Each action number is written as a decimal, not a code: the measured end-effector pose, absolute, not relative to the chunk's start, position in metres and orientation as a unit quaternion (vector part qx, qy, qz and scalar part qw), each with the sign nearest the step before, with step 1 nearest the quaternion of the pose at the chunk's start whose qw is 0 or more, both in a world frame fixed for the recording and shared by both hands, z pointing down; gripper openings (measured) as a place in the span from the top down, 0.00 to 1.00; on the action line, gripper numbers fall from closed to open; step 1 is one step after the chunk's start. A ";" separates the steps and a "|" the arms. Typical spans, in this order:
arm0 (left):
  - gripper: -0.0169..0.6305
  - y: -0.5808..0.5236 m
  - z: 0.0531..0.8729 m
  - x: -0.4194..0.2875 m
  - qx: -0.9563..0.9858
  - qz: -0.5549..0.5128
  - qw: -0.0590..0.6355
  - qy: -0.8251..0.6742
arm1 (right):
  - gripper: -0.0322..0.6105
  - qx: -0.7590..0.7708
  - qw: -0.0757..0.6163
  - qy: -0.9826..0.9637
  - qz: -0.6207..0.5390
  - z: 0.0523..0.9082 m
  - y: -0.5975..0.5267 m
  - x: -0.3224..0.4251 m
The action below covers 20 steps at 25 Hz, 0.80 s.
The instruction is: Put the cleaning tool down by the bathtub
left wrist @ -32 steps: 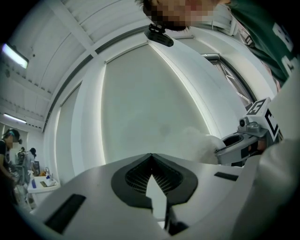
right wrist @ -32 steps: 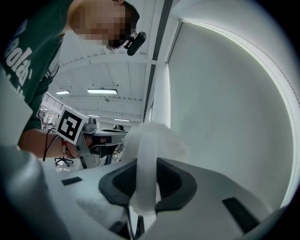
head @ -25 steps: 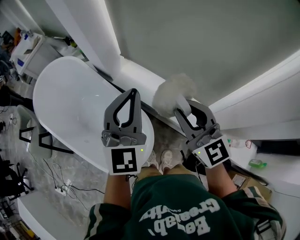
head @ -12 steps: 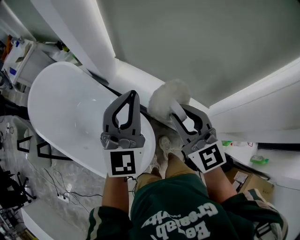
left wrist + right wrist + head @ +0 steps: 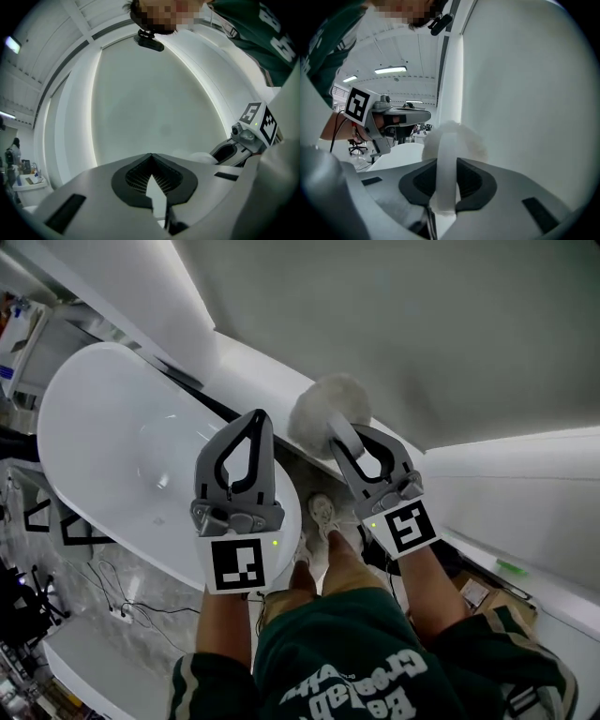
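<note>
Shoes [image 5: 322, 512] are standing closer to the bathtub [image 5: 103, 446] than a second ago. The right gripper [image 5: 339, 434] is clenching the white handle of the fluffy cleaning tool [image 5: 323, 409] and bringing it lower, above the ledge [image 5: 253, 371], so I judge the placing is near. The left gripper [image 5: 257, 418], jaws pressed together on nothing, is hovering over the tub's end. The tub's rim is crowding the narrow floor gap before the wall [image 5: 422, 324].
</note>
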State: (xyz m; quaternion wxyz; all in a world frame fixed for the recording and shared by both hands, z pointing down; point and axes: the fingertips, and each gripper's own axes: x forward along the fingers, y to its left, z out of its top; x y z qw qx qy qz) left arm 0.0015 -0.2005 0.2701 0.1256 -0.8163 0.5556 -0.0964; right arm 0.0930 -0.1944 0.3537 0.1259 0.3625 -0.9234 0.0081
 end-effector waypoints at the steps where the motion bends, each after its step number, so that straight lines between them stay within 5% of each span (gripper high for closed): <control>1: 0.97 -0.205 0.273 0.001 -0.815 -0.097 0.121 0.559 | 0.81 0.360 0.129 -0.924 0.013 0.360 -0.202 0.093; 20: 0.97 -0.242 0.347 -0.022 -0.807 -0.087 0.059 0.581 | 0.81 0.283 0.195 -0.937 0.053 0.478 -0.267 0.046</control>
